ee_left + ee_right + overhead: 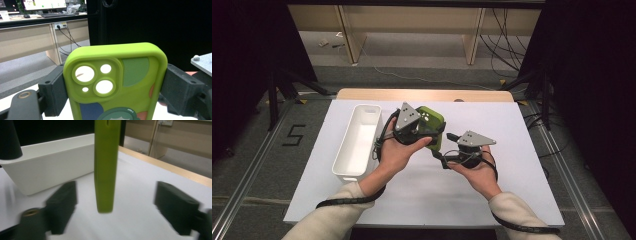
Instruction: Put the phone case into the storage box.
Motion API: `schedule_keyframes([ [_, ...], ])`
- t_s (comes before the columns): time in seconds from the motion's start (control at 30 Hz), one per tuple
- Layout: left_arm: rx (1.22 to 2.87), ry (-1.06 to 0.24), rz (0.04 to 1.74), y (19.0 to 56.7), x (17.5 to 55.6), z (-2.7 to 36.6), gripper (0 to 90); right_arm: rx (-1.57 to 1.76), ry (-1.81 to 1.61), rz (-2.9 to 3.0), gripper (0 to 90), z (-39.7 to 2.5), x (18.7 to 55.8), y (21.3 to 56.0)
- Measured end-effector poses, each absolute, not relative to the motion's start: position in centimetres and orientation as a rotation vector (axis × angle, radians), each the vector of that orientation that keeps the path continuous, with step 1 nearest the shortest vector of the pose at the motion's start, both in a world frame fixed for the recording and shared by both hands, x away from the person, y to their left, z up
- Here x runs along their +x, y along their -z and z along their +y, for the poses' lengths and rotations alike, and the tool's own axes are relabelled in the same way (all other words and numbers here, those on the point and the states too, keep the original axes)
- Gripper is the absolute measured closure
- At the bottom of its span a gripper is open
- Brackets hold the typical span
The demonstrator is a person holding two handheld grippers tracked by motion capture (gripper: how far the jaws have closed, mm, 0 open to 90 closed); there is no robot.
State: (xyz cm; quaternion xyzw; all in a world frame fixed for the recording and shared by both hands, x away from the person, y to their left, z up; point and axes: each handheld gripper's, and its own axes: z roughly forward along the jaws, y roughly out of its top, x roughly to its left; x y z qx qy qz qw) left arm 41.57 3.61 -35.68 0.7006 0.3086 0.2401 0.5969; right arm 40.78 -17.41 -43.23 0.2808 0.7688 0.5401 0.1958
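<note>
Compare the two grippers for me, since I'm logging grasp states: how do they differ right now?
The left gripper is shut on the green phone case, pads pressing both its edges; the right gripper is open, its jaws standing apart from the case's edge. The left holds the case off the table; the right carries nothing. Both have black jaws.

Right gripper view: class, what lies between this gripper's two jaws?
The green phone case, seen edge-on and upright, hangs between the open right gripper jaws, touching neither; the white tray stands behind.

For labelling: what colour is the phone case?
Lime green phone case with coloured patches; clearest in the left gripper view.
</note>
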Motion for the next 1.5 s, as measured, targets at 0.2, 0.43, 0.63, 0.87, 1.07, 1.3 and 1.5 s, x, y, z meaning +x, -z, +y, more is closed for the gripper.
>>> schedule_keyframes([
  [0.2, 1.631, -0.563, 0.723, 35.6, 41.7, 4.1, 16.1, 0.782, -1.518, 2.166, 12.5, -18.2, 40.4, 43.2],
  [0.43, 1.628, -0.572, 0.725, 35.4, 41.7, 4.9, 16.1, 0.791, -1.524, 2.141, 12.6, -19.2, 40.2, 42.8],
  [0.63, 1.626, -0.58, 0.73, 35.1, 41.6, 5.8, 16.1, 0.793, -1.532, 2.128, 11.9, -20.0, 39.9, 42.5],
  [0.87, 1.617, -0.589, 0.752, 35.0, 41.7, 7.3, 16.1, 0.806, -1.529, 2.125, 11.9, -20.8, 39.6, 42.7],
  [1.07, 1.612, -0.596, 0.76, 34.9, 41.7, 7.9, 16.1, 0.808, -1.533, 2.115, 11.9, -21.3, 39.2, 42.6],
  [1.3, 1.613, -0.605, 0.765, 34.7, 41.6, 8.7, 16.1, 0.807, -1.551, 2.095, 11.8, -21.9, 38.9, 42.6],
  [1.5, 1.613, -0.614, 0.767, 34.6, 41.6, 9.3, 16.1, 0.805, -1.565, 2.093, 11.8, -22.3, 38.7, 42.7],
])
